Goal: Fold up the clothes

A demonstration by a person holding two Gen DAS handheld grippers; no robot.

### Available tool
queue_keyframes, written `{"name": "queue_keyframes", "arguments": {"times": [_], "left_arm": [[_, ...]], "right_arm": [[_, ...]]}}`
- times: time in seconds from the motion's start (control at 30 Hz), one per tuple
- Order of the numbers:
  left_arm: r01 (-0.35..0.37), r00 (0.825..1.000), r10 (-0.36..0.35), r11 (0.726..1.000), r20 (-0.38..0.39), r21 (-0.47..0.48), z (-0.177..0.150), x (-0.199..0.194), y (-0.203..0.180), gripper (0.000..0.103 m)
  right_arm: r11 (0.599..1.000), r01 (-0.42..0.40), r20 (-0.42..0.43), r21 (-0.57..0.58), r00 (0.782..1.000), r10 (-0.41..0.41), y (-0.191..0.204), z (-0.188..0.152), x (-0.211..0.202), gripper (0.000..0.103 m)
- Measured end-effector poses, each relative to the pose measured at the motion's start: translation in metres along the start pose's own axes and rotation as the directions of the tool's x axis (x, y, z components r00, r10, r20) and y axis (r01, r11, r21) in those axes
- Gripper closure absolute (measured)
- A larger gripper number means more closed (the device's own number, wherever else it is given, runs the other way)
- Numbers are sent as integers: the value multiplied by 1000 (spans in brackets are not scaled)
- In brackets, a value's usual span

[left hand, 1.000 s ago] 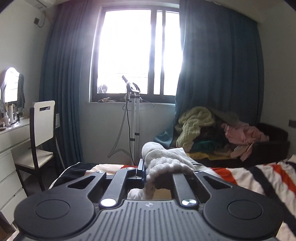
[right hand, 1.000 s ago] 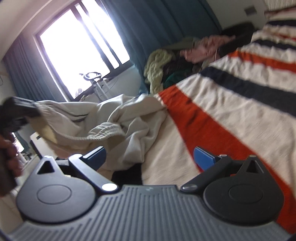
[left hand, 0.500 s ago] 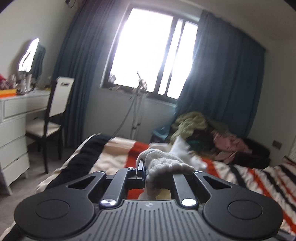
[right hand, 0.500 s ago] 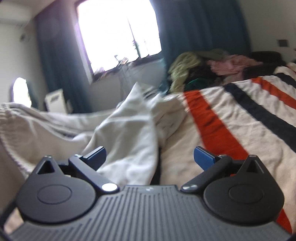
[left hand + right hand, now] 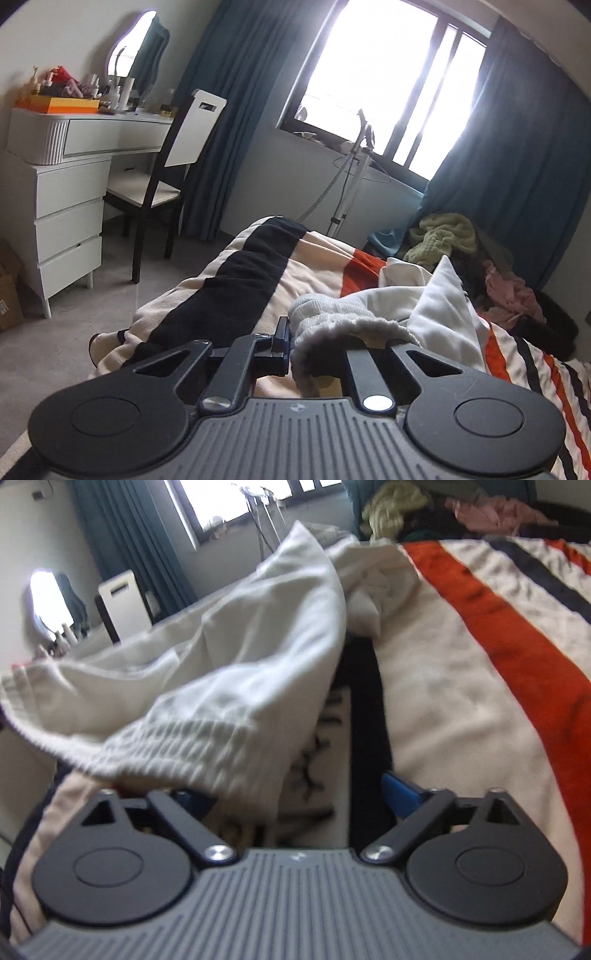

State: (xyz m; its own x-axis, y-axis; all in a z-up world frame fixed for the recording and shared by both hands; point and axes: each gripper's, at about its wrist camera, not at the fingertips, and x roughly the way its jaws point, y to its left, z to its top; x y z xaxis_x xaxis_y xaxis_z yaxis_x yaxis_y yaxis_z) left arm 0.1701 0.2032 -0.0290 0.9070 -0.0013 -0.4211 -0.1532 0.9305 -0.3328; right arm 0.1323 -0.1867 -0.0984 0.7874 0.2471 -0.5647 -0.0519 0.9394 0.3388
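A cream-white garment with a ribbed elastic waistband point(image 5: 332, 317) is lifted off the striped blanket point(image 5: 243, 280). My left gripper point(image 5: 317, 347) is shut on the waistband, which bunches over its right finger and hides it. In the right wrist view the same garment point(image 5: 236, 653) stretches from the left edge toward the bed's far end, its ribbed band point(image 5: 177, 749) draped over my left finger. My right gripper point(image 5: 295, 794) is open, its blue pads wide apart, low over the blanket point(image 5: 461, 686). I cannot tell whether the pads touch the cloth.
A white dresser point(image 5: 62, 206) with a mirror and a chair point(image 5: 166, 177) stand left of the bed. A garment steamer point(image 5: 351, 173) stands under the window. A pile of clothes point(image 5: 472, 258) lies on a dark seat at the far right.
My left gripper has swung left and tilted down with the waistband, bringing the dresser and floor into view. My right gripper has dropped closer to the blanket, under the garment's band.
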Motion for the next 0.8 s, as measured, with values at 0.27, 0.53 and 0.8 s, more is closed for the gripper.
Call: {"name": "queue_keyframes", "arguments": {"times": [0.27, 0.53, 0.8], "left_arm": [[-25, 998, 26, 1000, -49, 14, 4, 20, 1, 93], [-75, 975, 62, 996, -214, -56, -2, 29, 14, 89], [-82, 912, 13, 985, -410, -151, -15, 25, 40, 65]], "right_arm": [[999, 10, -4, -53, 1000, -10, 13, 7, 12, 65], [950, 66, 209, -307, 978, 0, 52, 22, -55, 86], [836, 104, 50, -538, 995, -92, 72, -2, -37, 84]]}}
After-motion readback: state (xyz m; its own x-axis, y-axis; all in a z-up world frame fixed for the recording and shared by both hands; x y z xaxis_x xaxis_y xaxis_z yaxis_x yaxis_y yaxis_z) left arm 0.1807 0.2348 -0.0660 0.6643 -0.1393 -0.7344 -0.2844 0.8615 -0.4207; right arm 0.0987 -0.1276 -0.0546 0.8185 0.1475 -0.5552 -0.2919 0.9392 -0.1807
